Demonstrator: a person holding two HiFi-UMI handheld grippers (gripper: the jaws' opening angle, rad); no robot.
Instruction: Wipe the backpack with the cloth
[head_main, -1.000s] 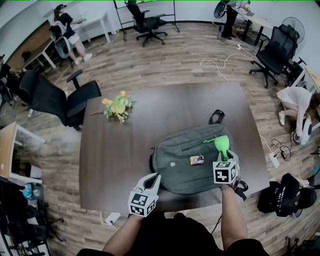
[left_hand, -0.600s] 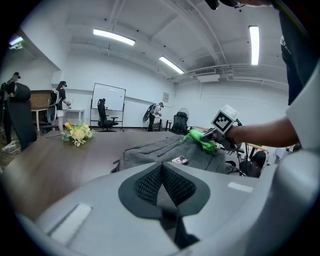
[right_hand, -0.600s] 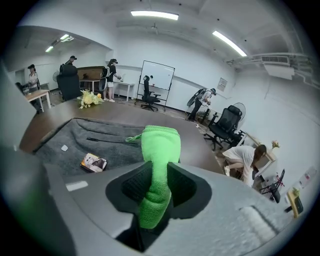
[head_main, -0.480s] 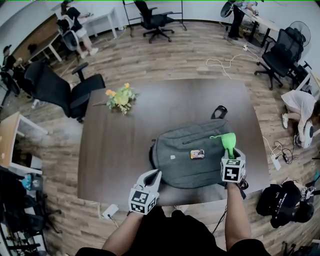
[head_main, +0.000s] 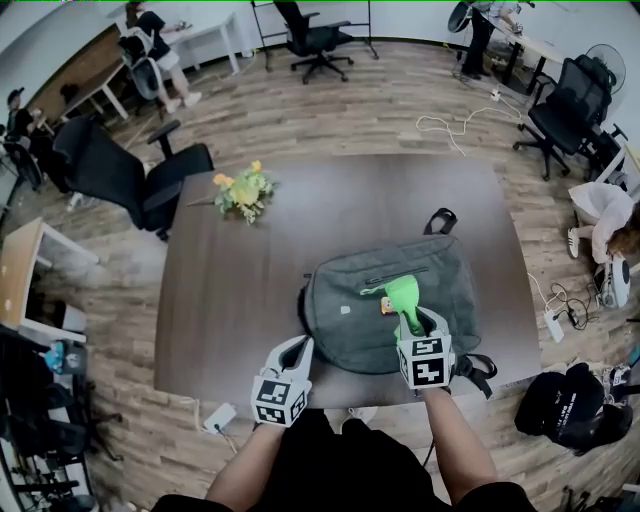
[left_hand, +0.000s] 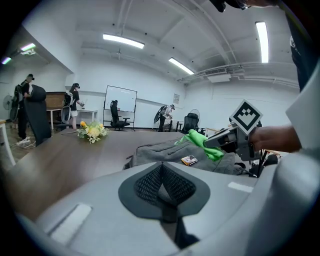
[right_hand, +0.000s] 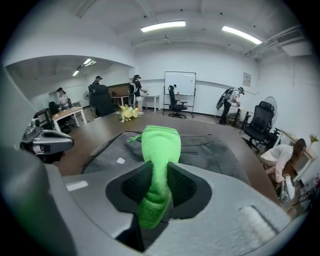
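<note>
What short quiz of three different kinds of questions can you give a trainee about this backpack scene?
1. True or false: the right tongs are shut on the green terry cloth.
2. Choose one. The grey fabric backpack:
A. stands upright
B. lies flat on the dark brown wooden table
C. hangs from the right tongs
3. Fill the gap: the left tongs are ___ and hold nothing.

Key: 1 true; 2 B; 3 shut.
</note>
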